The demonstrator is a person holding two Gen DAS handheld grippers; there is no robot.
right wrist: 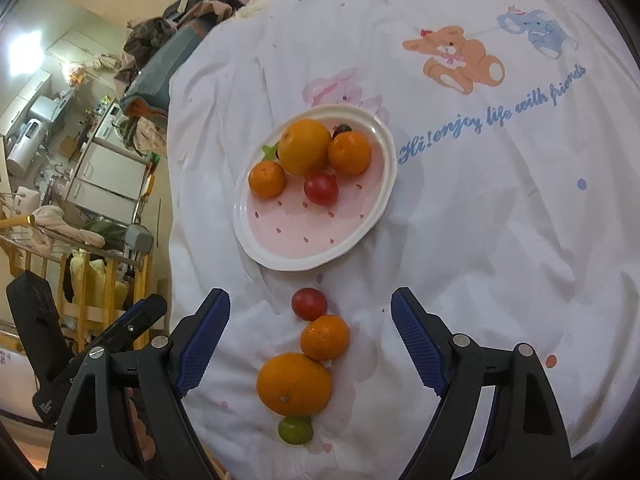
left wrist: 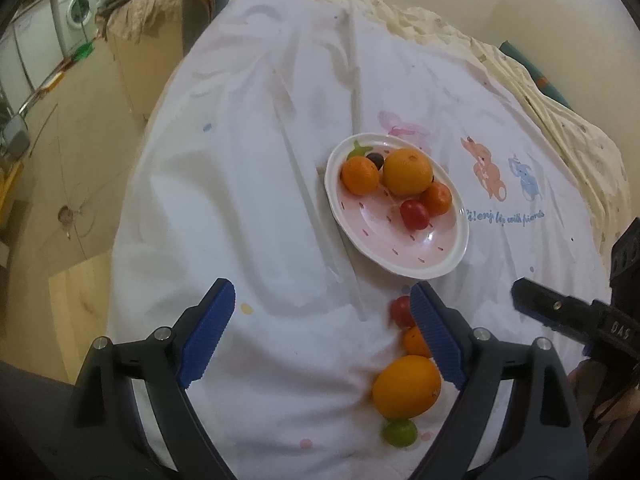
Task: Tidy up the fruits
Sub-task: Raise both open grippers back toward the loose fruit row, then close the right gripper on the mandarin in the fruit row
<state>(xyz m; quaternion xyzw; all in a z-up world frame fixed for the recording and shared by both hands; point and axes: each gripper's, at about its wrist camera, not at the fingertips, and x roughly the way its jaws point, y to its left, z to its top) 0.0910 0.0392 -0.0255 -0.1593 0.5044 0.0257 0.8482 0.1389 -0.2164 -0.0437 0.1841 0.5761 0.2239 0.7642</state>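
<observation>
A pink-and-white plate [left wrist: 420,256] [right wrist: 304,240] on the white cloth holds a large orange [left wrist: 408,172] [right wrist: 304,146], two small oranges, a red tomato [left wrist: 414,214] [right wrist: 321,189] and a dark grape. On the cloth near me lie, in a row, a red tomato [right wrist: 309,303], a small orange [right wrist: 325,337], a large orange [left wrist: 406,386] [right wrist: 294,384] and a green fruit [left wrist: 400,432] [right wrist: 295,430]. My left gripper [left wrist: 322,336] is open and empty, the row beside its right finger. My right gripper [right wrist: 310,340] is open, above the row.
The white cloth [left wrist: 260,160] with cartoon prints covers the table; its left edge drops to the floor. A cardboard box [left wrist: 140,52] and clutter stand at the far left. A wooden rack [right wrist: 92,280] stands left of the table.
</observation>
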